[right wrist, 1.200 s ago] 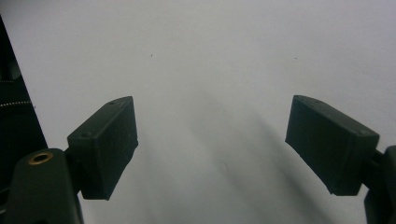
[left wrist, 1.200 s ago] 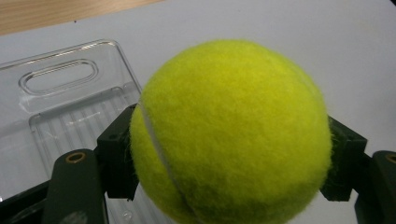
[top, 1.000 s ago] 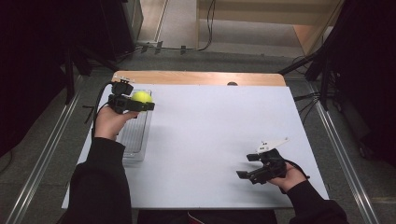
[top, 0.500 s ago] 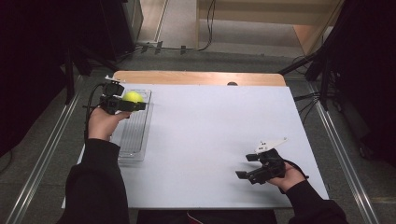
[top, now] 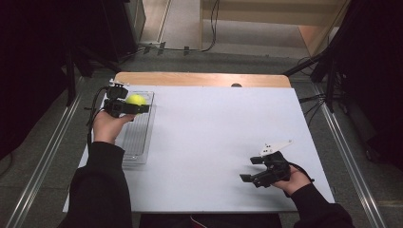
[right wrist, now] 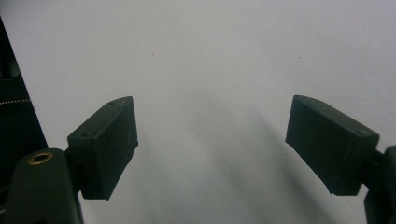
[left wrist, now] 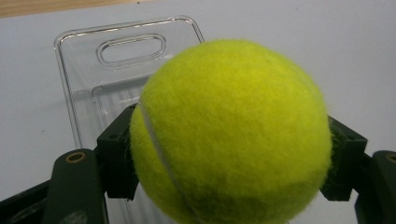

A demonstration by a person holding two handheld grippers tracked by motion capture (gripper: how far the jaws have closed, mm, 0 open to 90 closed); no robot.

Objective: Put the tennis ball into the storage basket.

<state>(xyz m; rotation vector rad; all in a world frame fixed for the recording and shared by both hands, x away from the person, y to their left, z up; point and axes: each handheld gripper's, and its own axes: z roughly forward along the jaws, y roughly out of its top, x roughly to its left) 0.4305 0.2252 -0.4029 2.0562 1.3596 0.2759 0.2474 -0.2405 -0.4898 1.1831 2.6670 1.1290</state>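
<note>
— Movement first: what changed in the high view?

— The left gripper (top: 140,109), pinching the tennis ball (top: 136,99), has drifted leftward from beside the clear plastic tray (top: 138,142) to above its far end. I'd judge a drop into the tray comes next. The forearm reaches forward along the white table (top: 214,142).

— And the left gripper view?

— Both pads clamp the ball (left wrist: 231,133) at its sides; the tray (left wrist: 93,93) lies just beyond and below.

— Right gripper view?

— Jaws spread wide over bare tabletop (right wrist: 210,56), nothing between. The right gripper (top: 249,170) rests low near the front edge, unmoved.
</note>
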